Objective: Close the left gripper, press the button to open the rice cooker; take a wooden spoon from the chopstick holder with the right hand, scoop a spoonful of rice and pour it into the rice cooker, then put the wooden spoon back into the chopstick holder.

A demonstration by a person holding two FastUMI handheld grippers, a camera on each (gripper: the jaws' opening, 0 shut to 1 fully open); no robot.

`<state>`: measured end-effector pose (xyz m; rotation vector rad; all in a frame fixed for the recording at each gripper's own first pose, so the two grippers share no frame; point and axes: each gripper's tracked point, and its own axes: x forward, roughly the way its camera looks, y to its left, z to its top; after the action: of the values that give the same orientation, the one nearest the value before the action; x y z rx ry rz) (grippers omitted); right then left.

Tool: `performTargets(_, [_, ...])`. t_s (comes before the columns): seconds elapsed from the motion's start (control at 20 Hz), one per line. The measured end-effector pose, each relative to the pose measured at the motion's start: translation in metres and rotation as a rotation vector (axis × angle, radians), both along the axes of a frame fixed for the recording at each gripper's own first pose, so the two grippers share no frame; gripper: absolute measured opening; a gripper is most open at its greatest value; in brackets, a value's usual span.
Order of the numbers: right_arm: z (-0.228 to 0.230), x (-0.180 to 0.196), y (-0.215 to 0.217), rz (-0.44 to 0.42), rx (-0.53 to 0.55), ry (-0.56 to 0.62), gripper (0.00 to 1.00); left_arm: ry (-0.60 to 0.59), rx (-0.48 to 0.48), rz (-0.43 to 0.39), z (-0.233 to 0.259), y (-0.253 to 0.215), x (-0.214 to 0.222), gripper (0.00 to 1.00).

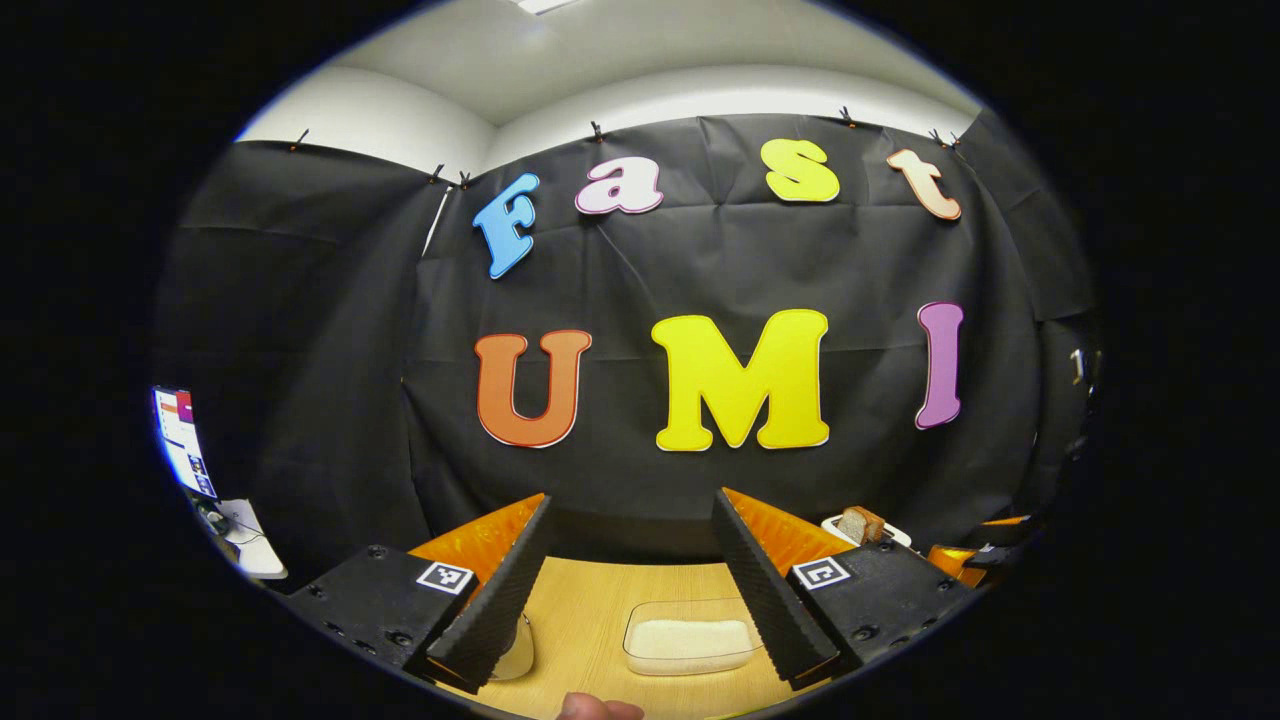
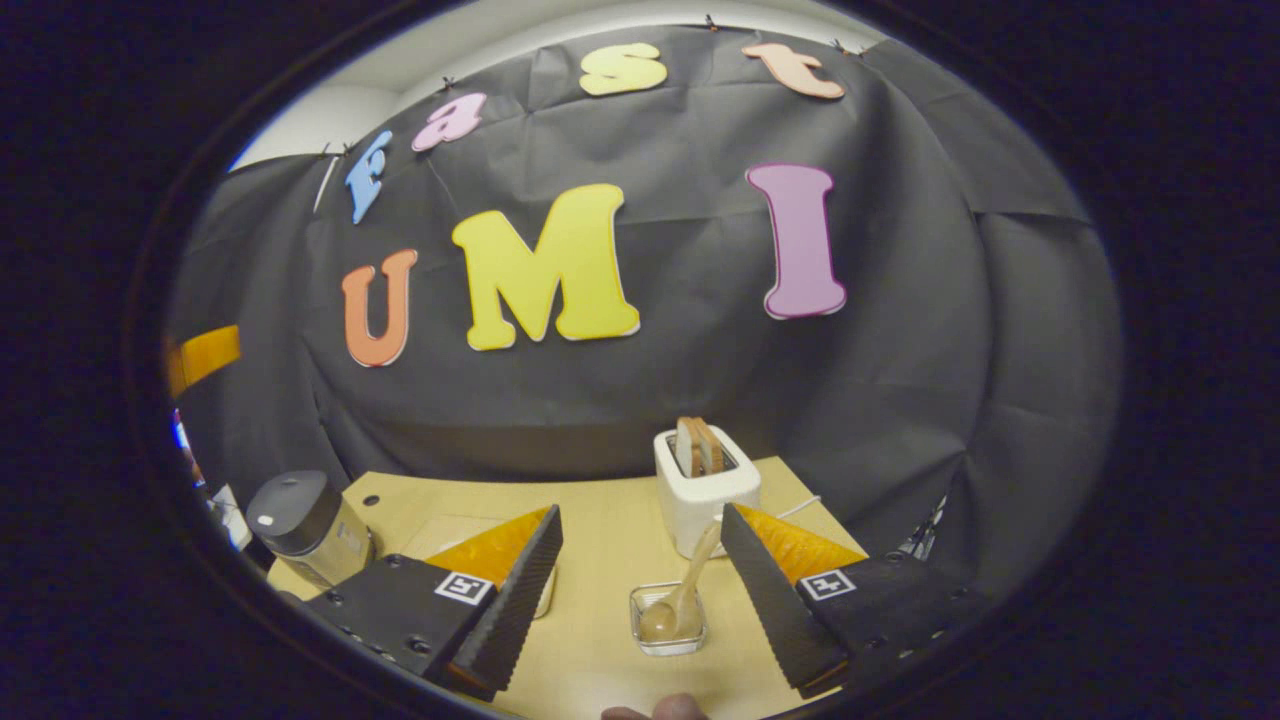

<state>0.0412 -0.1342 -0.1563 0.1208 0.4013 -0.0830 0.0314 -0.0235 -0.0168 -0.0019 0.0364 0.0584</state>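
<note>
In the left gripper view, my left gripper [image 1: 632, 585] hangs over the pale wooden worktop [image 1: 590, 610] with its jaws wide apart and nothing between them; each jaw mount carries a small square black-and-white marker, which is a pattern and not writing I can read. At the far left edge a lit screen [image 1: 182, 440] stands beside the booth's cloth wall. Just past my left jaw, part of a pale rounded object peeks out, too hidden for me to tell what it is. Between my jaws, lying on the worktop, is a clear shallow tray of white rice [image 1: 688, 638]. Farther right, behind my right jaw, a white toaster [image 1: 862, 527] shows with a slice of bread standing in it. In the right gripper view, my right gripper [image 2: 640, 590] also has its jaws spread apart and empty, with the same kind of square markers on the mounts. At the left of that view the rice cooker [image 2: 305, 525] sits with its dark lid down. Between my jaws stands a small clear chopstick holder [image 2: 668, 620] with the wooden spoon [image 2: 680, 595] leaning in it, bowl down, handle tilting up toward the toaster just behind. I can make out no brand or label on any of these things.
</note>
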Motion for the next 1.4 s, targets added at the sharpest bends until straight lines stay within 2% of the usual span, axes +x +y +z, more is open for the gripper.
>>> performTargets(0.05, [-0.015, 0.005, -0.008, -0.006, 0.010, 0.033, 0.95, 0.005, 0.001, 0.005, -0.002, 0.000, 0.002, 0.99])
performTargets(0.2, [-0.056, 0.021, -0.024, -0.009, 0.049, 0.124, 0.96, 0.018, 0.005, 0.029, -0.004, 0.001, 0.004, 1.00])
performTargets(0.25, [-0.068, 0.026, -0.026, -0.007, 0.056, 0.147, 0.92, 0.019, 0.008, 0.040, -0.004, 0.002, 0.004, 0.99])
performTargets(0.35, [-0.090, 0.036, -0.029, 0.003, 0.086, 0.195, 0.96, 0.030, 0.015, 0.056, -0.007, 0.003, 0.005, 0.99])
performTargets(0.5, [-0.118, 0.054, -0.032, 0.022, 0.108, 0.244, 0.95, 0.043, 0.019, 0.080, -0.009, 0.006, 0.004, 0.99])
performTargets(0.55, [-0.128, 0.059, -0.034, 0.018, 0.115, 0.264, 0.92, 0.050, 0.019, 0.089, -0.011, 0.006, 0.004, 0.99])
performTargets(0.6, [-0.137, 0.062, -0.035, 0.012, 0.123, 0.283, 0.96, 0.057, 0.018, 0.096, -0.012, 0.007, 0.004, 0.99])
performTargets(0.65, [-0.144, 0.064, -0.035, 0.009, 0.127, 0.302, 0.92, 0.063, 0.018, 0.102, -0.014, 0.008, 0.004, 0.99])
performTargets(0.7, [-0.146, 0.065, -0.035, 0.009, 0.130, 0.308, 0.96, 0.066, 0.020, 0.112, -0.016, 0.010, 0.004, 0.99])
performTargets(0.85, [-0.145, 0.065, -0.033, 0.013, 0.132, 0.302, 0.95, 0.095, 0.008, 0.129, -0.031, 0.021, 0.001, 0.99])
performTargets(0.9, [-0.142, 0.066, -0.033, 0.015, 0.131, 0.293, 0.92, 0.118, -0.023, 0.143, -0.044, 0.030, 0.000, 1.00])
performTargets(0.95, [-0.138, 0.066, -0.032, 0.017, 0.129, 0.281, 0.95, 0.162, -0.051, 0.174, -0.061, 0.045, -0.003, 0.99])
performTargets(1.1, [-0.124, 0.063, -0.030, 0.031, 0.098, 0.251, 0.96, 0.286, -0.051, 0.307, -0.113, 0.121, -0.023, 0.99])
performTargets(1.15, [-0.121, 0.063, -0.031, 0.032, 0.087, 0.240, 0.92, 0.325, -0.054, 0.342, -0.127, 0.148, -0.031, 0.99])
performTargets(1.2, [-0.118, 0.062, -0.032, 0.032, 0.079, 0.233, 0.96, 0.365, -0.048, 0.364, -0.139, 0.170, -0.037, 0.99])
performTargets(1.3, [-0.114, 0.060, -0.036, 0.024, 0.073, 0.229, 0.95, 0.466, -0.022, 0.375, -0.164, 0.199, -0.046, 0.99])
performTargets(1.4, [-0.110, 0.056, -0.040, 0.014, 0.065, 0.222, 0.95, 0.551, -0.028, 0.331, -0.184, 0.211, -0.049, 0.94])
